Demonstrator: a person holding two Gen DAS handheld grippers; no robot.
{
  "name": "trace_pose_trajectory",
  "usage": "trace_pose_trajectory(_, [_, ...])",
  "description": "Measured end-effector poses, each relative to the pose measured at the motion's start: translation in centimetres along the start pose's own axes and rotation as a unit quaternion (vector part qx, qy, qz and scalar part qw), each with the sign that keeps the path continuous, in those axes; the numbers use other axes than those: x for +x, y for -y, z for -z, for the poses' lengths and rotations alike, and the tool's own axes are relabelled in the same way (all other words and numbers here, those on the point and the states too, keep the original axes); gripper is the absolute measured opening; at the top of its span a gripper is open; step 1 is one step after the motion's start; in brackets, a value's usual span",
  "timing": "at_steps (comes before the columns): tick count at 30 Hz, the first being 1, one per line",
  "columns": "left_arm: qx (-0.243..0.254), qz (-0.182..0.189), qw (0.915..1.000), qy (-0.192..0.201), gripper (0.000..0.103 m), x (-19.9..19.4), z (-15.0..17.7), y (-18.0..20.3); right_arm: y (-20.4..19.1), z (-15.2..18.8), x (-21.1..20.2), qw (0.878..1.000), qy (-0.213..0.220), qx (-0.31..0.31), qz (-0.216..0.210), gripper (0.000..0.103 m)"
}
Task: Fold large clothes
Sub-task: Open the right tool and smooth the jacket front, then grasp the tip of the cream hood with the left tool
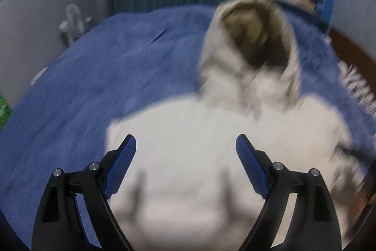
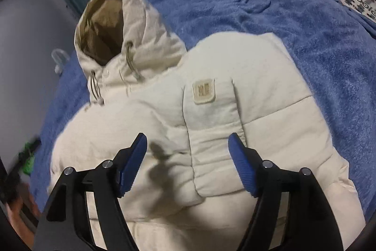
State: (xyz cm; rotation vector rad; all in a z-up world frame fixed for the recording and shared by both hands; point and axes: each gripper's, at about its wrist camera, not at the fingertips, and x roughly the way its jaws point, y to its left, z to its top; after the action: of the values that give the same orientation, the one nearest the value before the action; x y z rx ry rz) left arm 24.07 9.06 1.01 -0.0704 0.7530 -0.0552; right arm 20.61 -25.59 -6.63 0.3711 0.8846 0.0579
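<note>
Blue blanket [image 2: 293,22] spread over bed, far to near. Cream hooded jacket [image 2: 270,95] flat on blanket, hood [image 2: 141,22] at far end, brown lining showing. Chest patch [image 2: 204,90] right of centre. Left gripper [image 1: 185,145] above jacket body, jaws wide, nothing between. Right gripper [image 2: 188,142] over front placket, jaws wide, empty.

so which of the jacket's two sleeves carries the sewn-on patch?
In the right wrist view the patch sits on the sleeve folded across the middle of the jacket, between the right gripper's fingers. The left-of-picture sleeve shows none.
</note>
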Motion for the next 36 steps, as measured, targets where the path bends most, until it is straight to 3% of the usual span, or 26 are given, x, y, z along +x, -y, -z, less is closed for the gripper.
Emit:
trace_pose_trajectory(2, [-0.006,0.028,0.9996,-0.007,0.083,2.5,-4.1,1.2,-0.4,-0.2,-0.3,1.0,0.01,-0.01,0.002,0.069])
trace_pose_trajectory(5, [-0.008,0.023,0.9997,-0.003,0.083,6.6,-8.5,2.0,-0.9,-0.4,-0.6,1.0,0.014,-0.023,0.0,0.072])
trace_pose_trajectory(9, [-0.025,0.028,0.9992,-0.015,0.083,11.8,-12.1,2.1,-1.6,-0.6,-0.8,0.999,0.02,-0.038,-0.001,0.072])
trace_pose_trajectory(13, [-0.002,0.012,0.9999,-0.008,0.081,14.4,-13.6,3.7,-2.0,-0.6,-0.8,0.999,0.022,-0.048,0.002,0.072])
trace_pose_trajectory(15, [0.013,0.011,0.9998,-0.014,0.072,15.4,-14.1,4.5,-2.1,-0.6,-0.7,0.998,0.024,-0.054,0.002,0.072])
trace_pose_trajectory(16, [0.022,0.008,0.9994,-0.024,0.051,16.0,-14.3,4.8,-2.2,-0.6,-0.6,0.998,0.023,-0.058,0.001,0.072])
trace_pose_trajectory(17, [0.034,0.009,0.9984,-0.045,0.023,16.9,-14.5,5.1,-2.3,-0.5,-0.5,0.998,0.023,-0.062,0.002,0.072])
trace_pose_trajectory(18, [0.041,0.002,0.9977,-0.055,0.02,17.3,-14.6,5.3,-2.5,-0.5,-0.3,0.997,0.024,-0.069,0.004,0.072])
trace_pose_trajectory(20, [0.046,0.022,0.9975,-0.048,0.01,16.8,-14.4,5.2,-2.8,-0.6,0.0,0.996,0.025,-0.084,0.005,0.072])
trace_pose_trajectory(23, [0.052,0.044,0.9975,-0.019,0.007,14.7,-13.1,4.5,-2.9,-1.4,-0.2,0.995,0.038,-0.093,0.007,0.072])
trace_pose_trajectory(25, [0.083,0.055,0.995,0.007,0.006,12.1,-11.5,4.3,-2.7,-1.6,-0.7,0.996,0.044,-0.078,0.001,0.072])
trace_pose_trajectory(30, [0.168,0.058,0.9823,0.058,0.004,5.1,-5.9,3.5,-3.9,-1.1,-1.1,0.994,0.055,-0.096,-0.003,0.072])
trace_pose_trajectory(33, [0.175,0.08,0.9781,0.081,0.0,1.6,-2.6,2.7,-4.8,-0.8,-1.6,0.992,0.058,-0.103,-0.032,0.072])
trace_pose_trajectory(36, [0.186,0.081,0.9765,0.073,0.0,0.4,0.1,2.4,-5.9,-0.6,-2.2,0.989,0.068,-0.125,-0.046,0.073])
